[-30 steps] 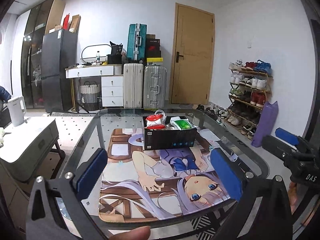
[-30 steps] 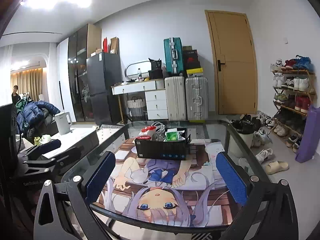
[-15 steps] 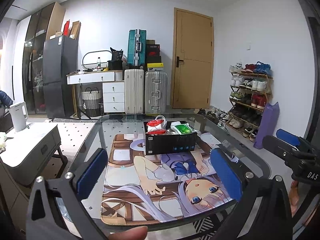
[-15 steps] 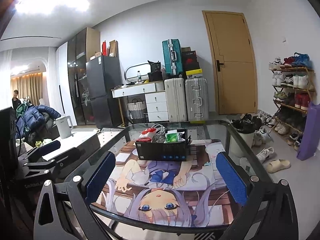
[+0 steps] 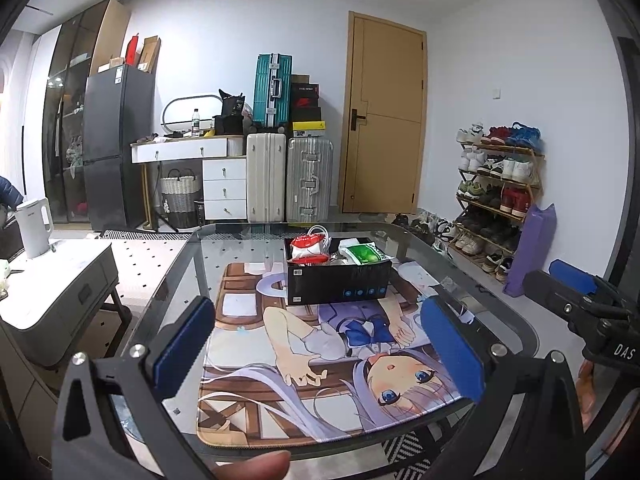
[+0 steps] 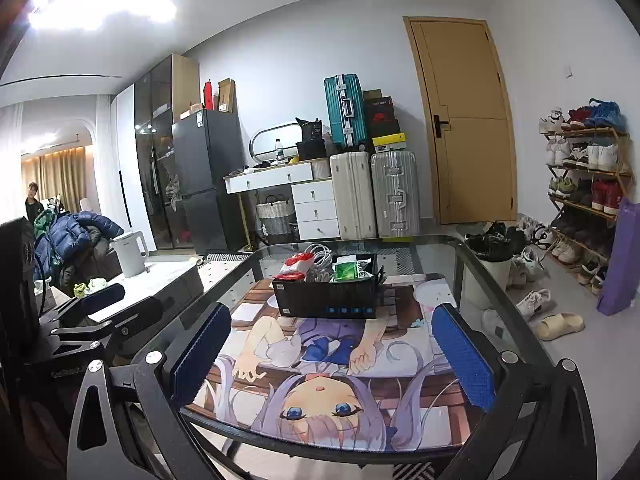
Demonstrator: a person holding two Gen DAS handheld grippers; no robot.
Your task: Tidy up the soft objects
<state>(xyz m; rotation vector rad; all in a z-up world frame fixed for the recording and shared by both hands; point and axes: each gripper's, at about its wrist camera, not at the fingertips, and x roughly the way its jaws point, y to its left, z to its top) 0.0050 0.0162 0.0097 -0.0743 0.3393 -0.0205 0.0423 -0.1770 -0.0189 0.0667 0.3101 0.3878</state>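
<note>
Red pouch (image 5: 307,249) and green pouch (image 5: 365,254), seemingly soft packs, inside black box (image 5: 338,285) at frame centre on the printed mat (image 5: 320,364), glass table (image 5: 516,320) beneath, left gripper (image 5: 318,350) spread wide below it, empty, right gripper (image 6: 326,354) likewise wide, well short of the box.

Both tongs, left tongs (image 5: 316,344) and right tongs (image 6: 326,354), have black frames with silver screws. Their fingers (image 5: 452,346) carry blue ribbed pads. White "DAS" lettering marks one frame.

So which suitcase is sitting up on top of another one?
The teal suitcase. It stands on top of the cream suitcase, while the cream one and the silver suitcase beside it both stand on the floor.
</note>
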